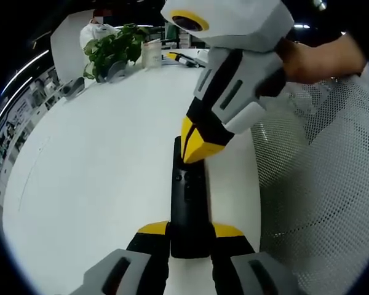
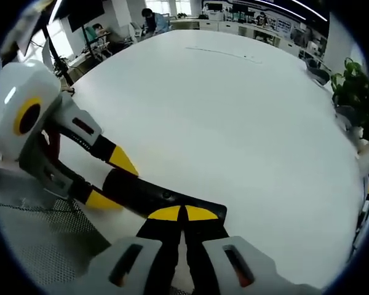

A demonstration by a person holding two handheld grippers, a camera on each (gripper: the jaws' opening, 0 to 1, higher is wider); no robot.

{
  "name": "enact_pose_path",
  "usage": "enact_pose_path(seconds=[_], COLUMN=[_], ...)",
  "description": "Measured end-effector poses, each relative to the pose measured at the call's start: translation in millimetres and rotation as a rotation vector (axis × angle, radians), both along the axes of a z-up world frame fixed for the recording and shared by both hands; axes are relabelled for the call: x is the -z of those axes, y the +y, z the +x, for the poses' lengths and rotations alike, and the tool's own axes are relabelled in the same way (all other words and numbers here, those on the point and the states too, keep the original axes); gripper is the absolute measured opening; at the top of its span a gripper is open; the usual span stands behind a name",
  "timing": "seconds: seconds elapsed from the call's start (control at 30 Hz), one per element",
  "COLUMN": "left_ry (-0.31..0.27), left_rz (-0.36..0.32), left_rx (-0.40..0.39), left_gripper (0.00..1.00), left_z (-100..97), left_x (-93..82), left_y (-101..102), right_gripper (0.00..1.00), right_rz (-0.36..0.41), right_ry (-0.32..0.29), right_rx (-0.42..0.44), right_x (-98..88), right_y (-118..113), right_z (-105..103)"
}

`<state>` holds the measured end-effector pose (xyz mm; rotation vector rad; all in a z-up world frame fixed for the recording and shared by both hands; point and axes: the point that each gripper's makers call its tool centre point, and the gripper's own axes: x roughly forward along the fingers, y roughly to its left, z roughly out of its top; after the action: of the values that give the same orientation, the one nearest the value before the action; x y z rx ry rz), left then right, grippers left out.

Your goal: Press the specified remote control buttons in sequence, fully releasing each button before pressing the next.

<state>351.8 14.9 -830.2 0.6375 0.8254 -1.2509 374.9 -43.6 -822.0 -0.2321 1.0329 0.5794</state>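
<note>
Black remote (image 1: 189, 203) lies lengthwise on white desk (image 1: 104, 160), near its edge. L gripper (image 1: 190, 232) fingers clamp remote's near end btwn yellow tips. R gripper (image 2: 183, 213) fingers pressed together, tips down on remote's far end. Potted plant (image 1: 114, 49) at desk's far side.

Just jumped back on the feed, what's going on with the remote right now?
The left gripper clamps the near end of the black remote, which lies flat on the white table. The right gripper, jaws together, has its yellow tips down on the remote's upper button area, so a press looks under way; which button it is cannot be read. A potted plant stands at the table's far edge, and a white mesh chair is beside the table.
</note>
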Motion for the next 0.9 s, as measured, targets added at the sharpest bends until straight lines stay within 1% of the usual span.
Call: enact_pose_path(seconds=[0.3,0.43,0.63,0.9], left_ry=[0.002,-0.001,-0.001,-0.002], left_rz=[0.005,0.014,0.016,0.015], left_rx=[-0.001,-0.004,-0.008,-0.007], left_gripper=[0.25,0.25,0.25,0.25], left_z=[-0.5,0.6,0.4,0.9], left_x=[-0.3,0.2,-0.4,0.1], left_y=[3.7,6.2,6.8,6.9], right_gripper=[0.0,0.0,0.0,0.0], right_rz=[-0.002,-0.02,-0.016,-0.02], right_ry=[0.005,-0.001,0.01,0.015], right_rx=[-0.006,-0.018,0.001,0.01], right_x=[-0.8,0.0,-0.2,-0.4], right_y=[-0.1,-3.1,-10.3,-12.1], right_z=[-0.3,1.0,1.4,0.5])
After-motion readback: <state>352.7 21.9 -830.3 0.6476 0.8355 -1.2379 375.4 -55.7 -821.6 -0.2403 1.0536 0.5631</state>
